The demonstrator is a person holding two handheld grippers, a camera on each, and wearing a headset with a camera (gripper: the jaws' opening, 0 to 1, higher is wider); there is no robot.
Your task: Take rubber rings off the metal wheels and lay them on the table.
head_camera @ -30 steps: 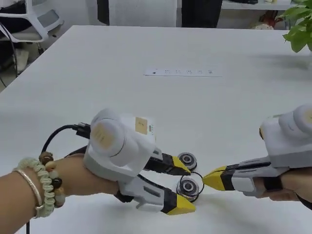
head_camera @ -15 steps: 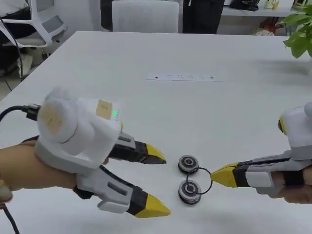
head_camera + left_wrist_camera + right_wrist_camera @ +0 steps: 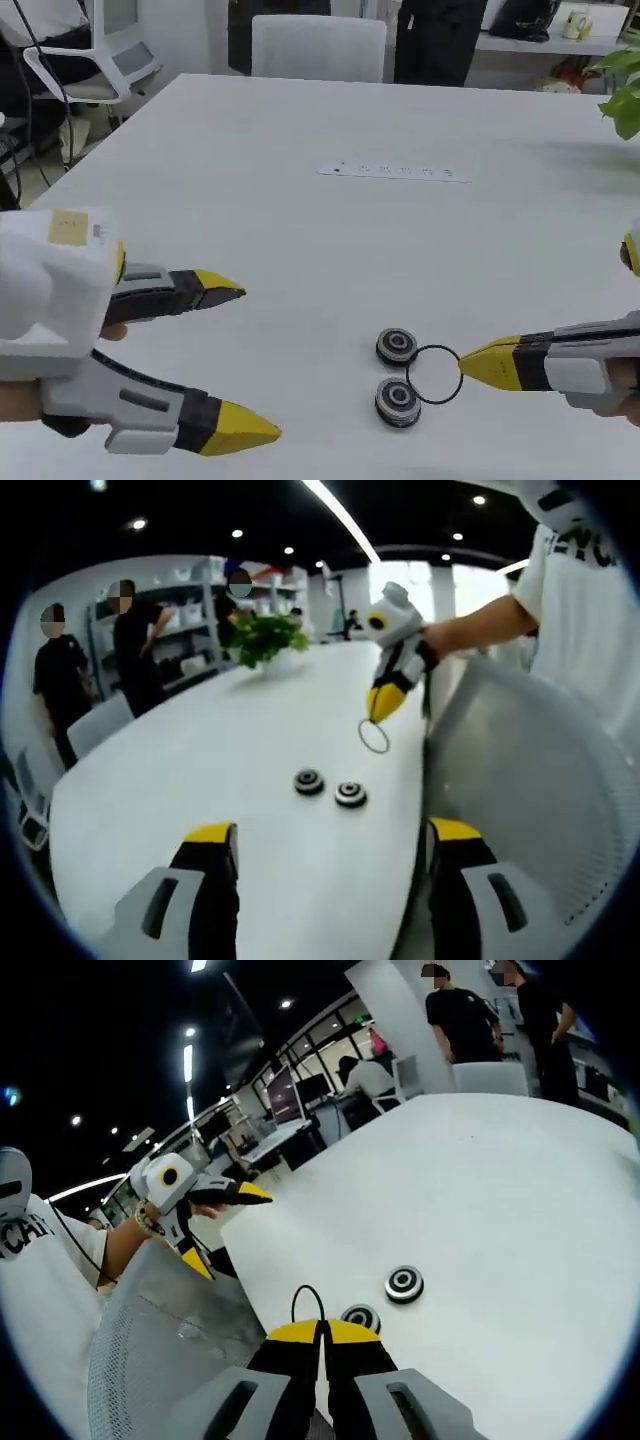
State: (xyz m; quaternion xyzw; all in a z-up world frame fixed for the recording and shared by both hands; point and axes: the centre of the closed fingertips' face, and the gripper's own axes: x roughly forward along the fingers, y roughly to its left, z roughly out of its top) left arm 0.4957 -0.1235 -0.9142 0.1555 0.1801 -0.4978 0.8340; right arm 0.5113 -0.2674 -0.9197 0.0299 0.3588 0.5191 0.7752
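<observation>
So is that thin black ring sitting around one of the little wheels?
No, the rubber ring hangs from the right gripper, clear of both metal wheels.

- From the head: looks forward and down on the desk (image 3: 300,220), close.
- From the left gripper (image 3: 330,832): faces the right gripper (image 3: 380,708) across the wheels (image 3: 309,781).
- From the right: faces back; same wheels.

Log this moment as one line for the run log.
left tool: open, empty | right tool: shut on rubber ring | ring: off the metal wheels, beside them, not yet laid on table
</observation>
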